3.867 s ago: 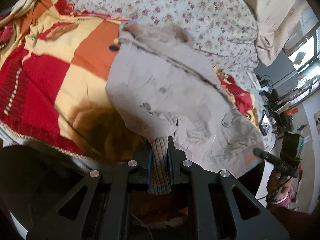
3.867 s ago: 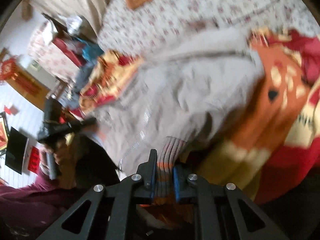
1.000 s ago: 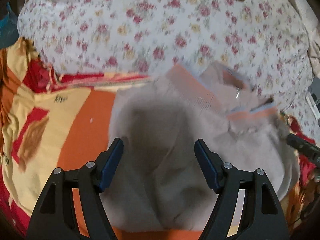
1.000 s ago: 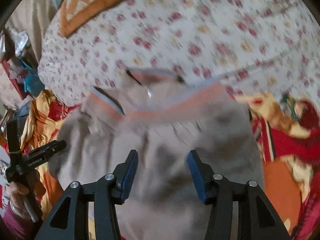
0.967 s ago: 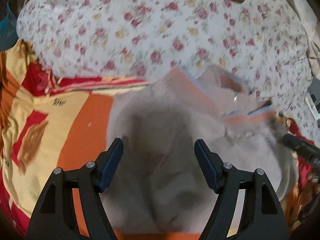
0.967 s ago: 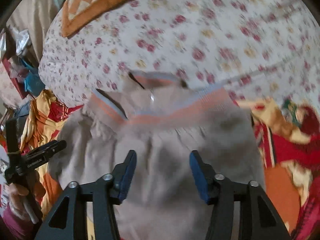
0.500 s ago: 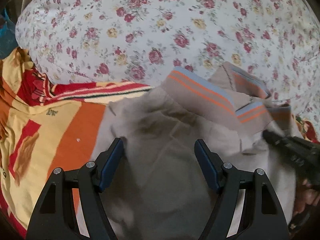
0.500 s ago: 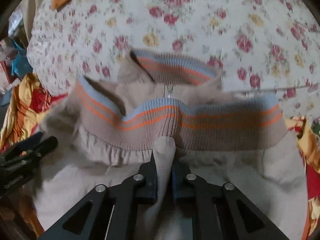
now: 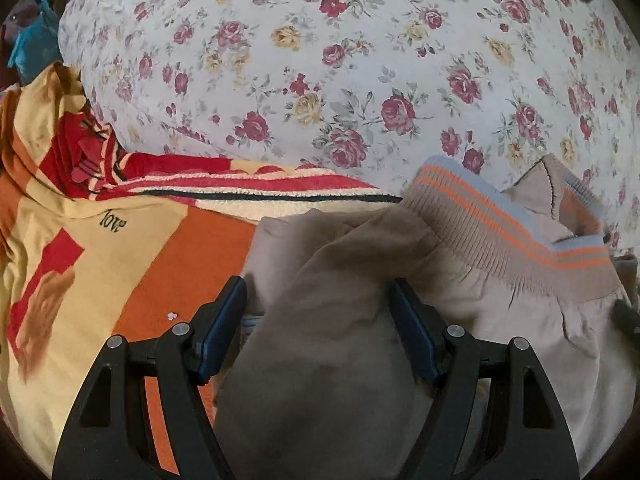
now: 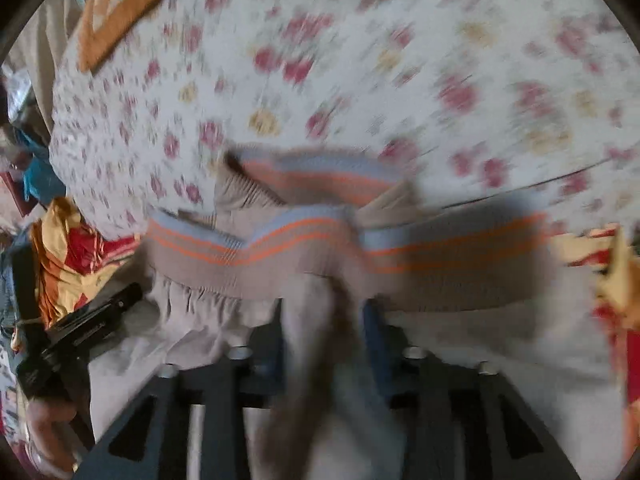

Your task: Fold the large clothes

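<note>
— Where's the jacket (image 9: 360,320)?
— On the bed, across the orange blanket (image 9: 132,280), its striped hem (image 9: 500,224) against the floral quilt (image 9: 320,60).
— The claws?
— Left claw (image 9: 316,320) spread wide over the fabric, released. Right claw (image 10: 324,336) is opening (blurred), a fold between its jaws.
</note>
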{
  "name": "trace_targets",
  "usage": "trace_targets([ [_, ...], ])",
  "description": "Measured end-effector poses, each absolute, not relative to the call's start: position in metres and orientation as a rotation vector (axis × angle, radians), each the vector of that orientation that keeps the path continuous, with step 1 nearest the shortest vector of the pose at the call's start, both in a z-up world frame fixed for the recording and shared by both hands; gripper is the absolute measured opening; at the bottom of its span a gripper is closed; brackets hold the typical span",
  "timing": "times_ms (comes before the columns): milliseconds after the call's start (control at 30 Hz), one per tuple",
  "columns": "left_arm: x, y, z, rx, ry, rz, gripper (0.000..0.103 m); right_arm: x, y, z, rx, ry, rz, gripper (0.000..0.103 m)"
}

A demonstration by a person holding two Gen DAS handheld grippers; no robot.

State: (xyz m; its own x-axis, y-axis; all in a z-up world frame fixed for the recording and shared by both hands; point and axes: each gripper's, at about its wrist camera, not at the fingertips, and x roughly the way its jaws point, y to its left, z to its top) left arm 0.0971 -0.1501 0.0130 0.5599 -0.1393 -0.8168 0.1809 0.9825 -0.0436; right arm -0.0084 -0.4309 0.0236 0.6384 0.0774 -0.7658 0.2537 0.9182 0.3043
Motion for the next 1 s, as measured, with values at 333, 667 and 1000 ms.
trace_targets([
  [333, 0.103, -0.150, 0.003, 0.043, 0.966, -0.219, 0.076, -0.051, -0.493, -0.004, 0.313, 0.917, -0.318, 0.038],
  [667, 0.089, -0.121, 0.027, -0.025, 1.013, -0.331, 0.075, -0.113, -0.528, 0.030, 0.393, 0.904, -0.311, 0.067],
  [1000, 0.039, -0.075, 0.029, 0.015, 1.062, -0.293, 0.075, -0.153, -0.512, 0.015, 0.510, 0.939, -0.175, 0.019],
])
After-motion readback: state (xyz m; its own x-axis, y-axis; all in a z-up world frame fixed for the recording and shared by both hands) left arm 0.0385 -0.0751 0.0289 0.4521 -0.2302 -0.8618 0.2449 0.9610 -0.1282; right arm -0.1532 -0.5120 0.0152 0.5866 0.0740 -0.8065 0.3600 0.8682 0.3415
